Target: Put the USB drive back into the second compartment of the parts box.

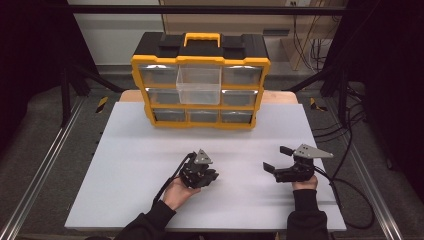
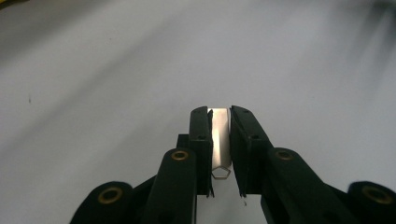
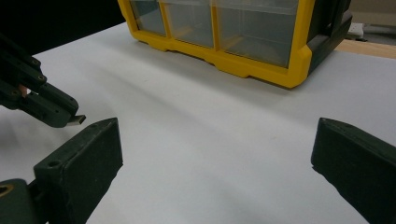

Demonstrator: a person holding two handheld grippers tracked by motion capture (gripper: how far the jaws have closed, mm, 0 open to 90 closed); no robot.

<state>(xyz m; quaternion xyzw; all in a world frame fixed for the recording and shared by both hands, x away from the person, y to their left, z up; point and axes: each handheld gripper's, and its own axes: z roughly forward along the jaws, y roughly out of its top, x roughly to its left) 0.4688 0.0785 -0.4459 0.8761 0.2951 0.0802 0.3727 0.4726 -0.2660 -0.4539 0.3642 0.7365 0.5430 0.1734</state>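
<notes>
High view: the white tabletop [image 1: 150,150] lay bare between the two grippers and the organiser, with open surface on every side of both hands. The left gripper [image 1: 207,175] sat near the middle of the front half, and the right gripper [image 1: 275,159] was well apart from it toward the right edge; neither was close to the table's front or side edges.

The yellow-and-black drawer organiser [image 1: 200,80] stood upright at the far edge, centred, its carry handle [image 1: 202,38] on top. One clear drawer [image 1: 199,85] in the upper middle projected forward of the others. Nothing lay between the grippers and the organiser. A black cable [image 1: 350,195] trailed off the right side of the table.

Left gripper view: the jaws of the left gripper [image 2: 219,140] were drawn narrow and clamped a small flat metal piece [image 2: 220,140], bright and silvery, with a hexagonal outline at its lower end. It was held just above the white surface.

Right gripper view: the right gripper [image 3: 215,149] stood spread wide with nothing between its jaws. The left gripper [image 3: 46,105] appeared at the left, the tip of the metal piece [image 3: 78,120] protruding from it. The organiser's lower drawers [image 3: 224,28] were near, ahead.
</notes>
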